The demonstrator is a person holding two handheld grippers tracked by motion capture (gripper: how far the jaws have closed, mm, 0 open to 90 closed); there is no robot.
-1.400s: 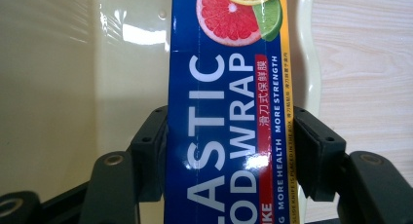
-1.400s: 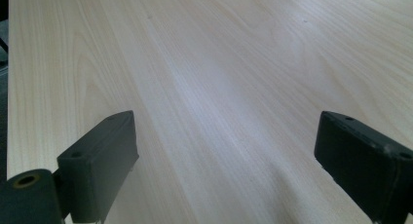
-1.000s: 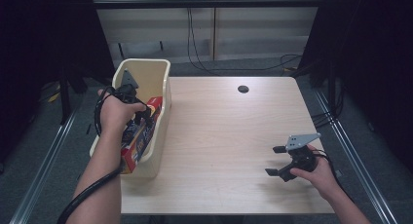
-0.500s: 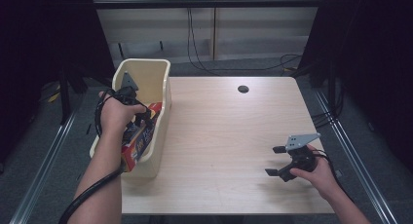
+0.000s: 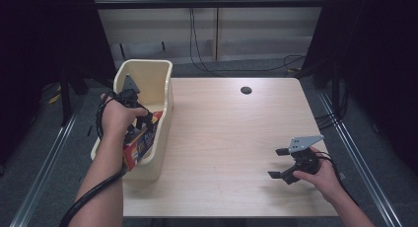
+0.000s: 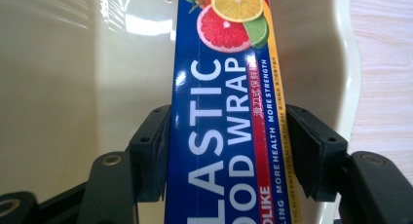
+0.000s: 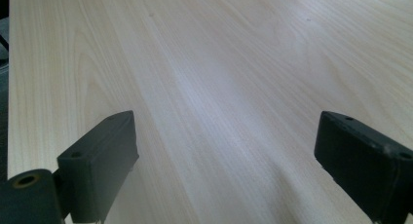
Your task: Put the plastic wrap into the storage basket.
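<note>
A long blue plastic food wrap box [image 6: 219, 136] with citrus fruit printed on it lies tilted in a cream plastic bin [image 5: 165, 89] at the table's left edge. My left gripper [image 5: 143, 119] reaches into the bin and is shut on the box [image 5: 144, 142]. In the left gripper view its black pads [image 6: 156, 151] press on both long sides of the box, with the bin's wall [image 6: 73, 87] behind. My right gripper [image 5: 277, 163] hovers low over the table's front right, jaws wide open. Between its jaws [image 7: 226, 156] there is only bare wood.
The light wooden table [image 5: 231, 133] has a round cable hole [image 5: 246, 90] near its far edge. The bin overhangs the table's left side. Cables run across the floor behind the table, and dark curtains hang at both sides.
</note>
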